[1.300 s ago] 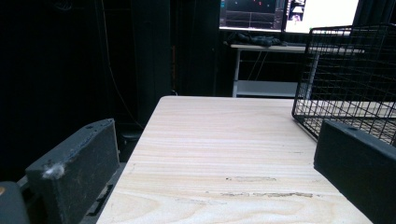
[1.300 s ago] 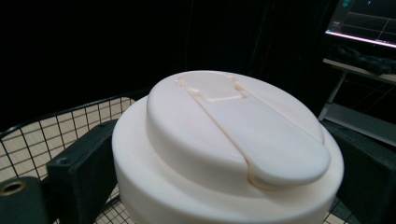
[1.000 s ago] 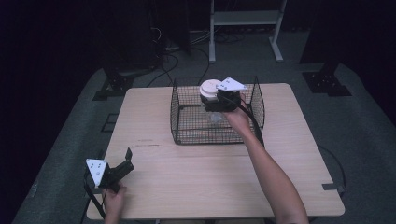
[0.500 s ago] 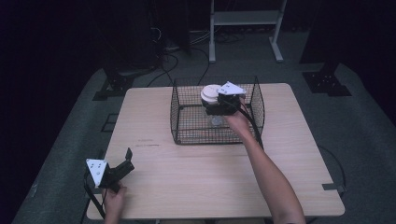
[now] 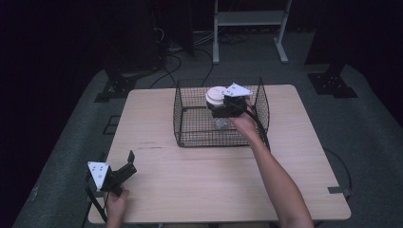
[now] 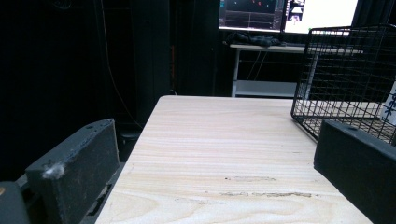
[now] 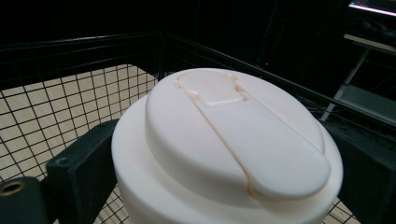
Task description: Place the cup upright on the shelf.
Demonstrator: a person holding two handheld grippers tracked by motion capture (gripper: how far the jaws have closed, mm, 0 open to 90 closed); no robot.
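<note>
Right gripper inside the wire basket, toward its 1 o'clock corner; fingers clamped on the body of a white-lidded container, one at each side just below the lid, so it stays upright; likely being set into or lifted from the basket. Left gripper idle at the counter's 8 o'clock corner, fingers spread wide, holding nothing. Against the earlier frames: container shifted slightly toward 6 o'clock and lower; left gripper unchanged.
</note>
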